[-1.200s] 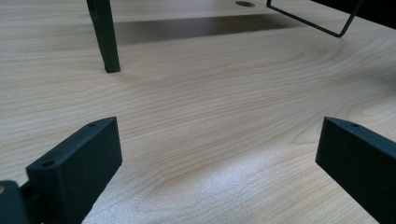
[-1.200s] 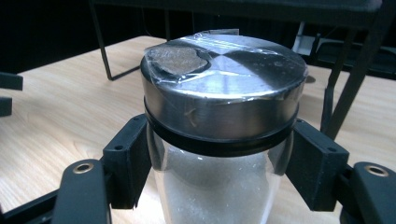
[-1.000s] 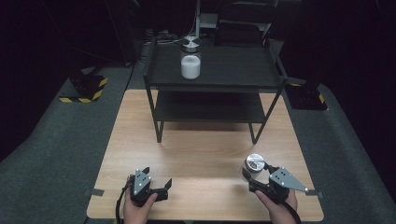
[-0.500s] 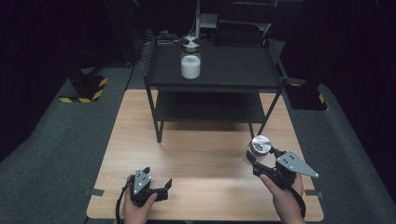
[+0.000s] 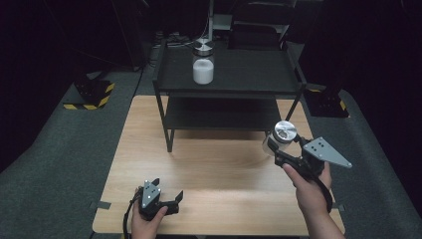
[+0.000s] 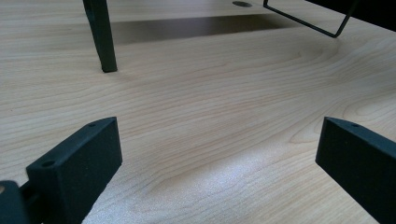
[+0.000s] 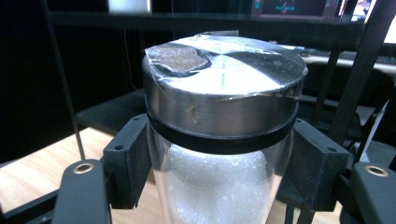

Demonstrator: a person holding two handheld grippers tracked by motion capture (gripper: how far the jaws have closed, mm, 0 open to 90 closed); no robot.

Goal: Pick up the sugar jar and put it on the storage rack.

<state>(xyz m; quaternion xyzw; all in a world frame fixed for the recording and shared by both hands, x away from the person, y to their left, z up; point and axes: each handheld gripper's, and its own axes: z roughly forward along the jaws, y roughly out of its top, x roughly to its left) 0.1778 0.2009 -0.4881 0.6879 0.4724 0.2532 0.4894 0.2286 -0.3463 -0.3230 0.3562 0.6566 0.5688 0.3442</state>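
Right gripper (image 5: 275,147): its black, blocky fingers (image 7: 127,158) clamp both sides of a clear glass jar (image 7: 219,186), just under the lid; the jar is held off the counter at about 4 o'clock in the high view. The jar is cylindrical, filled with white granular material, and capped by a round brushed-metal lid (image 7: 224,88) with a black ring beneath and a torn, wrinkled film over the top. Left gripper (image 5: 169,199): fingers (image 6: 77,163) spread wide with nothing between them, matte black and square-edged, low over the counter at about 7 o'clock. The counter (image 5: 219,169) is pale wood with visible grain and a smooth, slightly glossy finish. A black metal two-tier shelf unit (image 5: 239,74) stands on its far half at 12 o'clock; a second jar (image 5: 203,63), alike in shape and white contents, sits on the top tier. Grey carpet (image 5: 59,149) surrounds the counter; yellow-and-black striped bases (image 5: 89,97) lie at 10 o'clock. The room behind is dark.
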